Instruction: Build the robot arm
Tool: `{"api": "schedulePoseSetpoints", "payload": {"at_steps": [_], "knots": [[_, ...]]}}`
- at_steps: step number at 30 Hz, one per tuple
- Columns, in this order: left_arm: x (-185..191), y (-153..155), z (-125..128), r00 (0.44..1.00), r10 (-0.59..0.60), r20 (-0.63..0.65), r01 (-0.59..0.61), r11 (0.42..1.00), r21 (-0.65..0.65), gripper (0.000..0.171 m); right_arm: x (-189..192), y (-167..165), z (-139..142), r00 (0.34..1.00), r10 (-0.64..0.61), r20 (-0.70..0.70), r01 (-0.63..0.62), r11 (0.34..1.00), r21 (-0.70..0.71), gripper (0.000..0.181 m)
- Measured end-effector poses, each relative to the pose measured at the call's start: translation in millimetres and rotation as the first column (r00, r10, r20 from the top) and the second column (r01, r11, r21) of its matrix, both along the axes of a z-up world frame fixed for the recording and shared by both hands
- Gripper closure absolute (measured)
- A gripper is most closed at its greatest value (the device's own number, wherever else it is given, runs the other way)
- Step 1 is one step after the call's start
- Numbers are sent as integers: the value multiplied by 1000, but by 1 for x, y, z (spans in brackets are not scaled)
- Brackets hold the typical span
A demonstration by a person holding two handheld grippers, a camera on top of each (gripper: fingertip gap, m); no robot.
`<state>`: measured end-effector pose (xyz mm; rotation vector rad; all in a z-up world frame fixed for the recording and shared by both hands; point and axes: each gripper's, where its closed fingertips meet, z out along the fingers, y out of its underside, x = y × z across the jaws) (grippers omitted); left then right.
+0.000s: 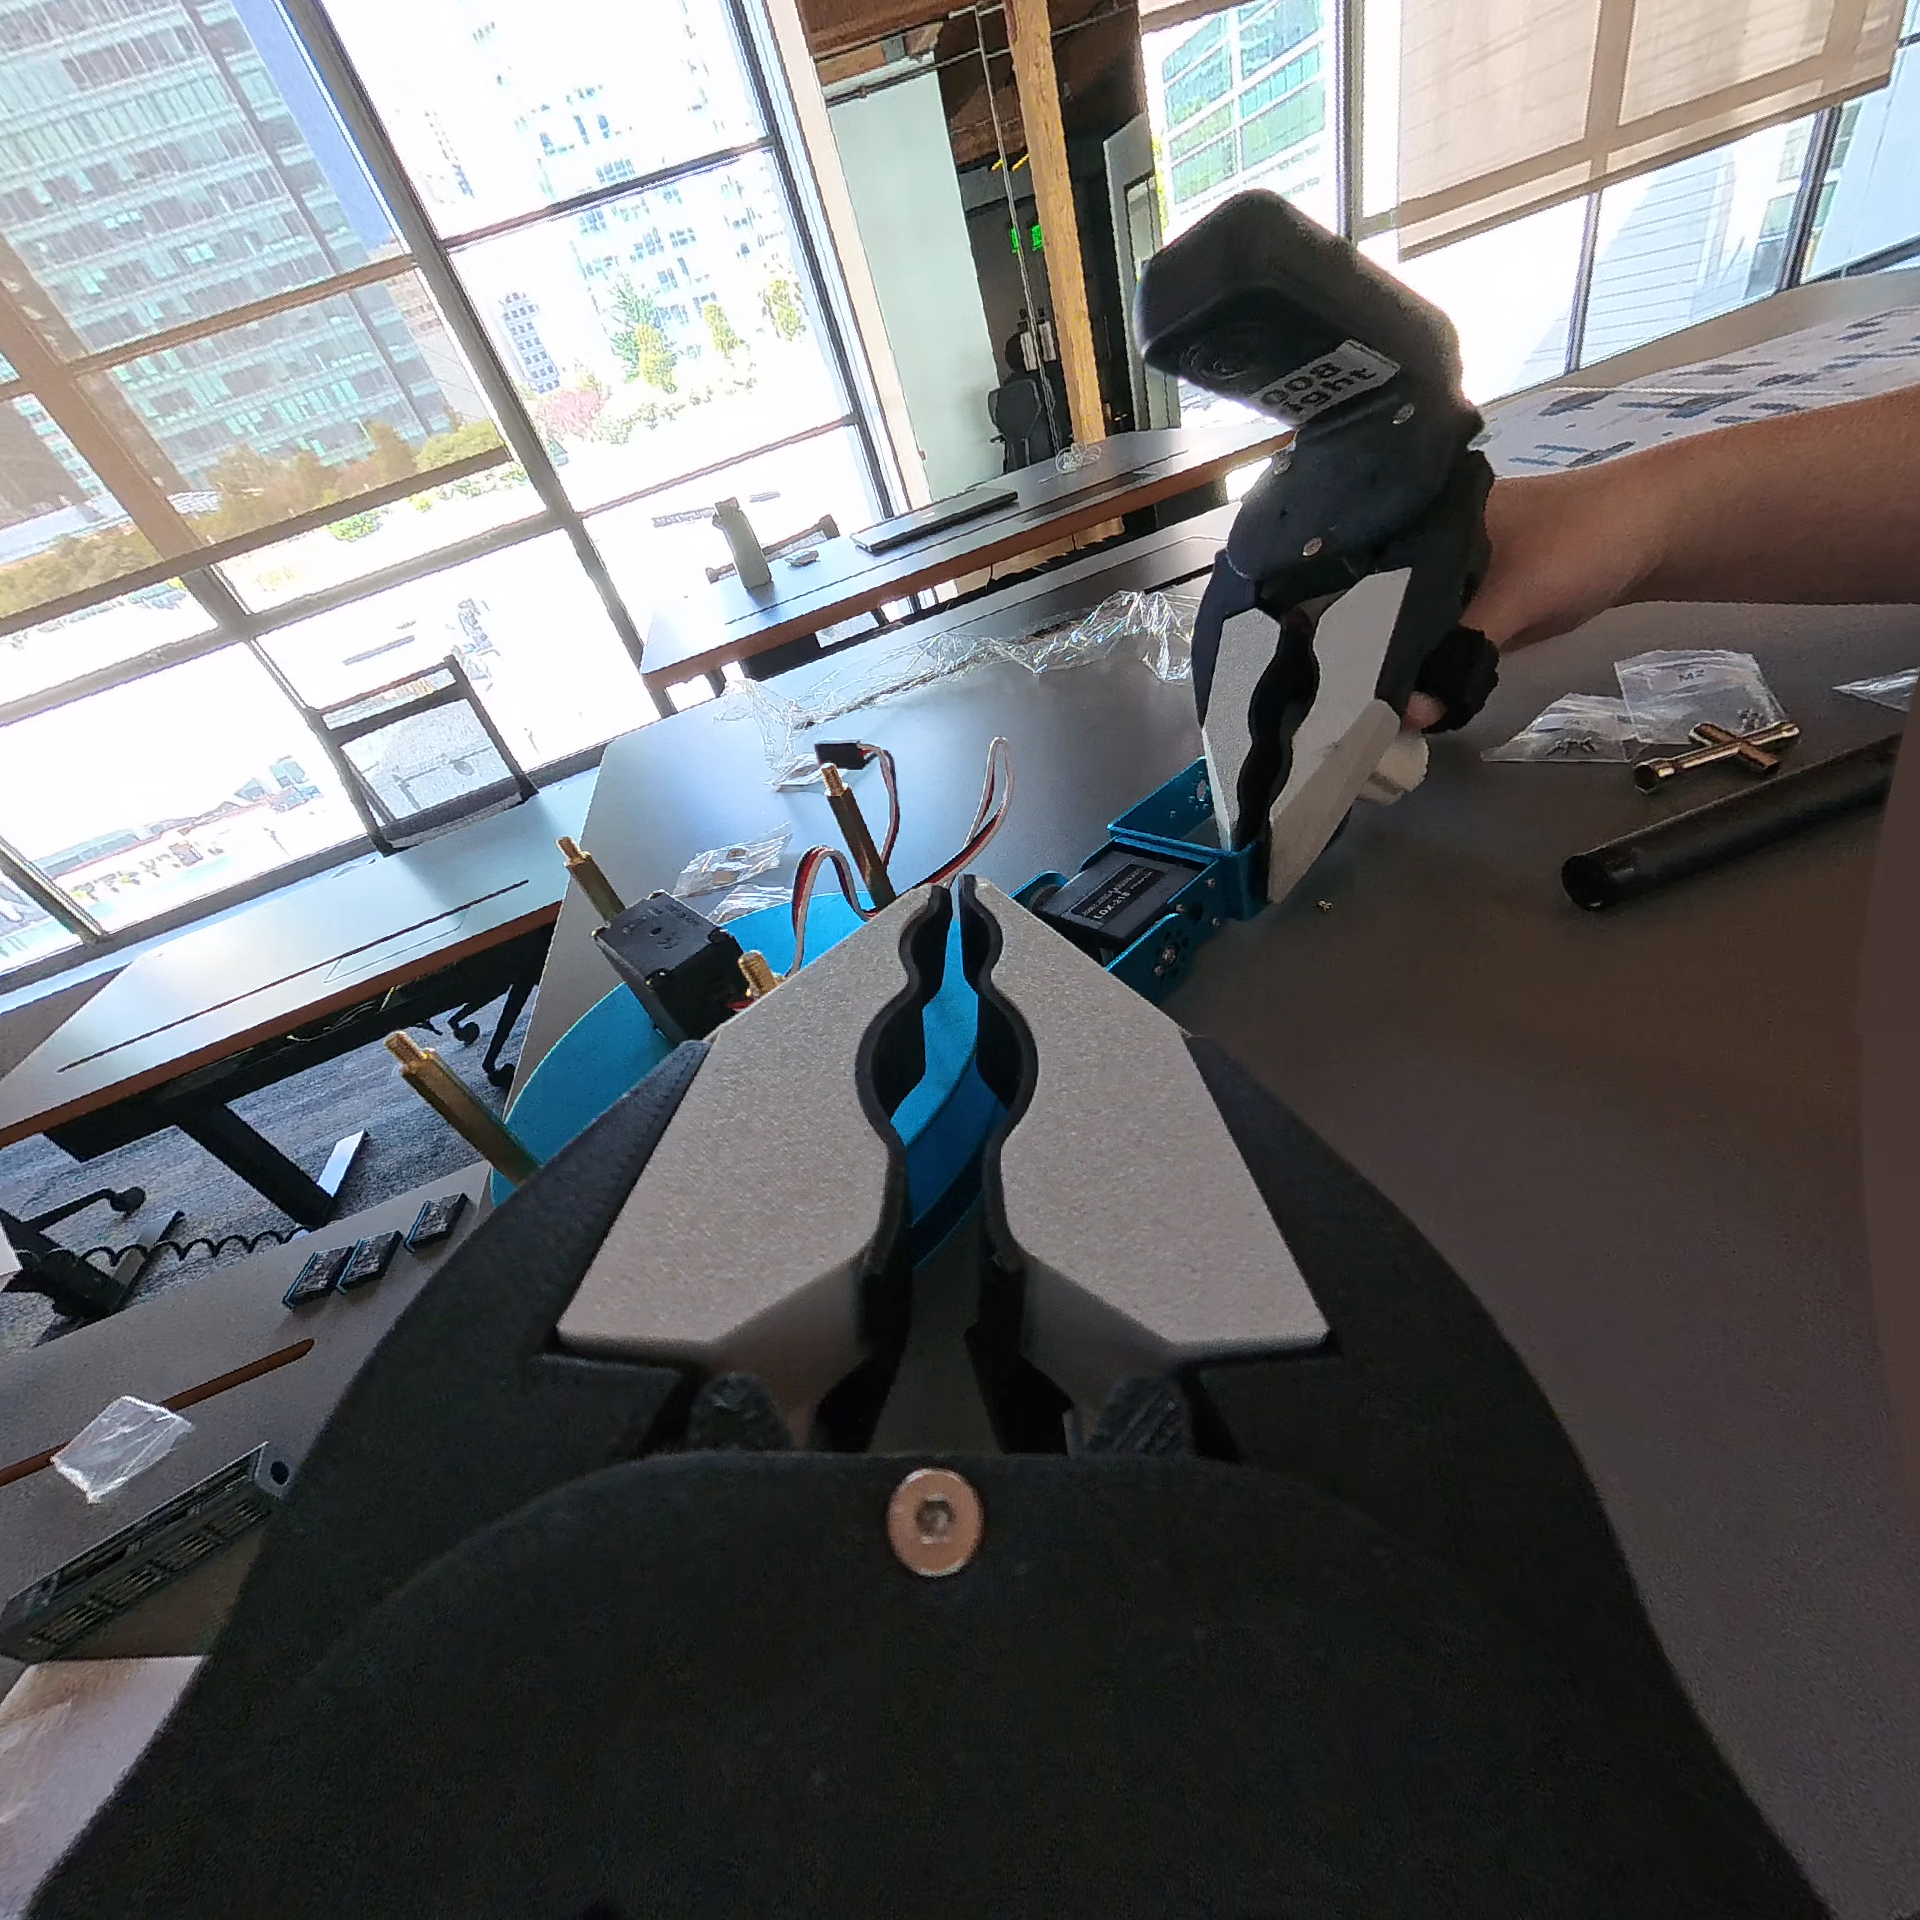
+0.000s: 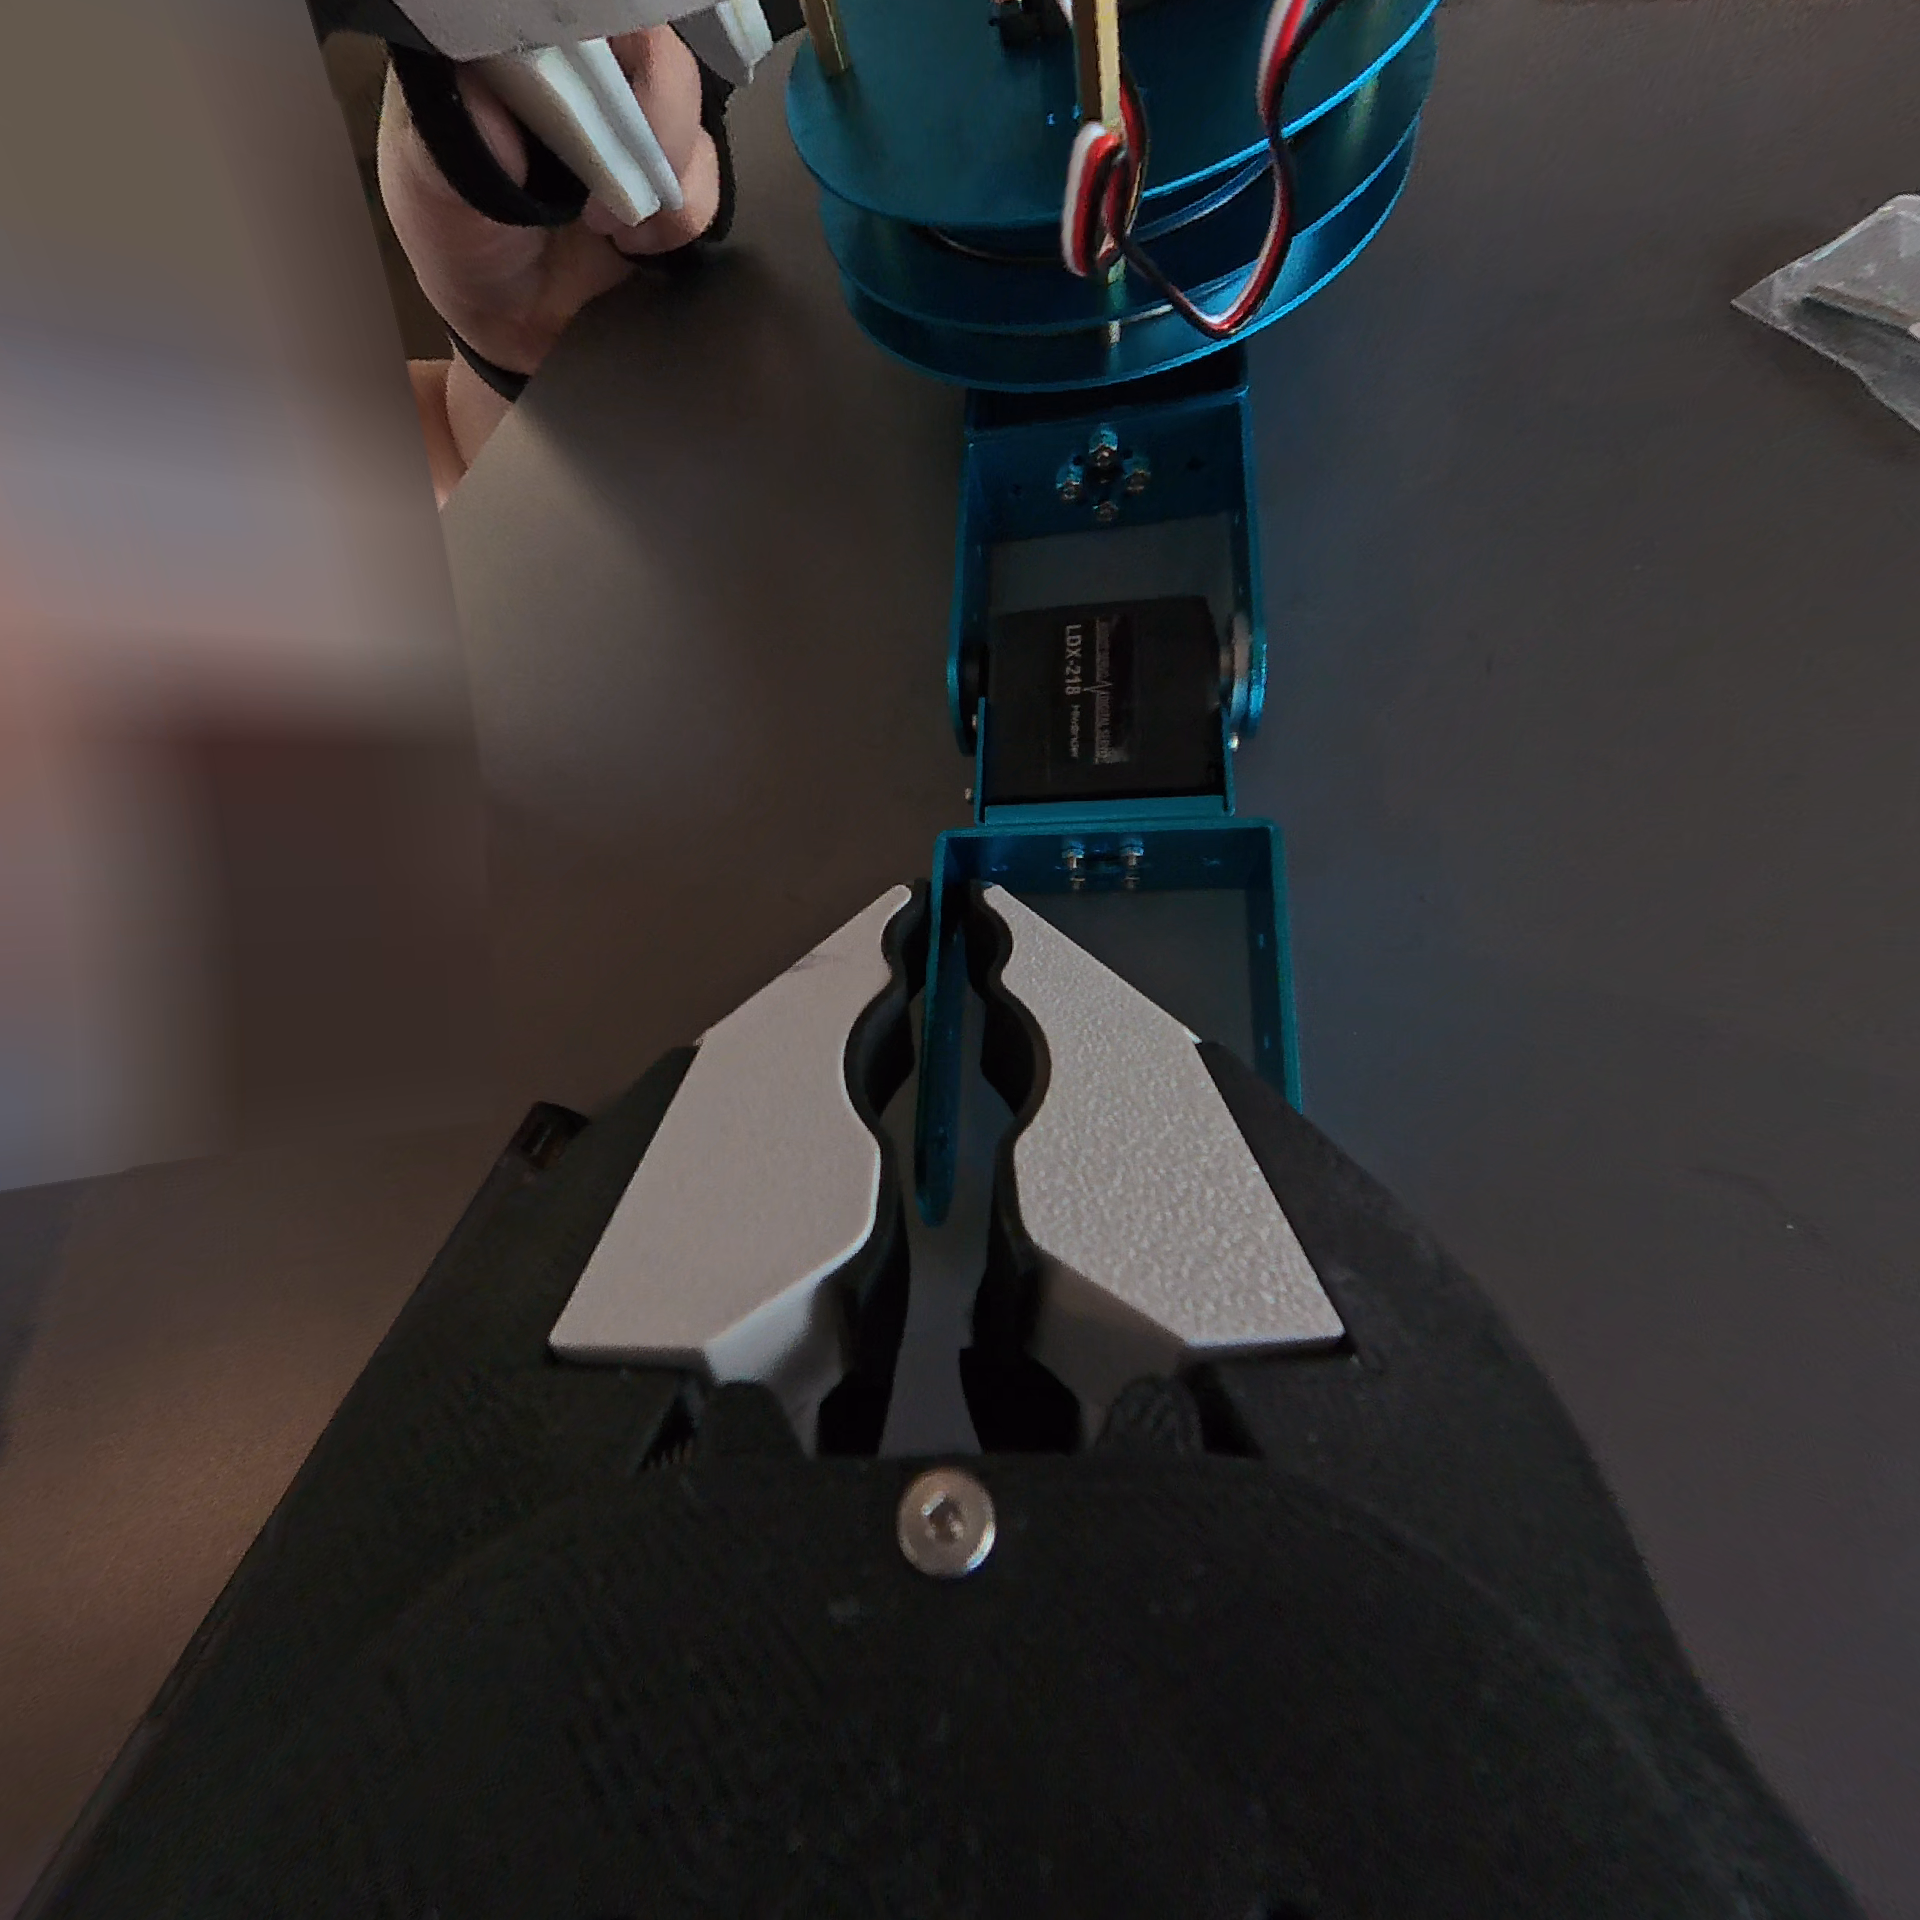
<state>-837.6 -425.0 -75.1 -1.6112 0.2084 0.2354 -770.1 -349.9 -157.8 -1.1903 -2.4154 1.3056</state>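
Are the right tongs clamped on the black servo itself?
No, the right tongs are shut on the side wall of the blue metal U-bracket, short of the black servo motor.

left hand-held gripper (image 1: 954, 894) clamps blue disc base (image 1: 623, 1049) | right hand-held gripper (image 1: 1262, 842) grips blue bracket (image 1: 1174, 805)

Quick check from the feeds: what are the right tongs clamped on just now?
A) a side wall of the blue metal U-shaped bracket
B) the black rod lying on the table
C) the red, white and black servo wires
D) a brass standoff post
A: in the right wrist view the right tongs pinch one side wall of the blue metal U-shaped bracket, beside the black servo block.
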Motion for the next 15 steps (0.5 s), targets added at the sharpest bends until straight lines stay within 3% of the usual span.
{"api": "schedulePoseSetpoints", "payload": {"at_steps": [15], "knots": [[1,-1,0,1000,0,-3,0,1000,7,171,0,0,0,1000,6,3,-6,1000,-11,175]]}}
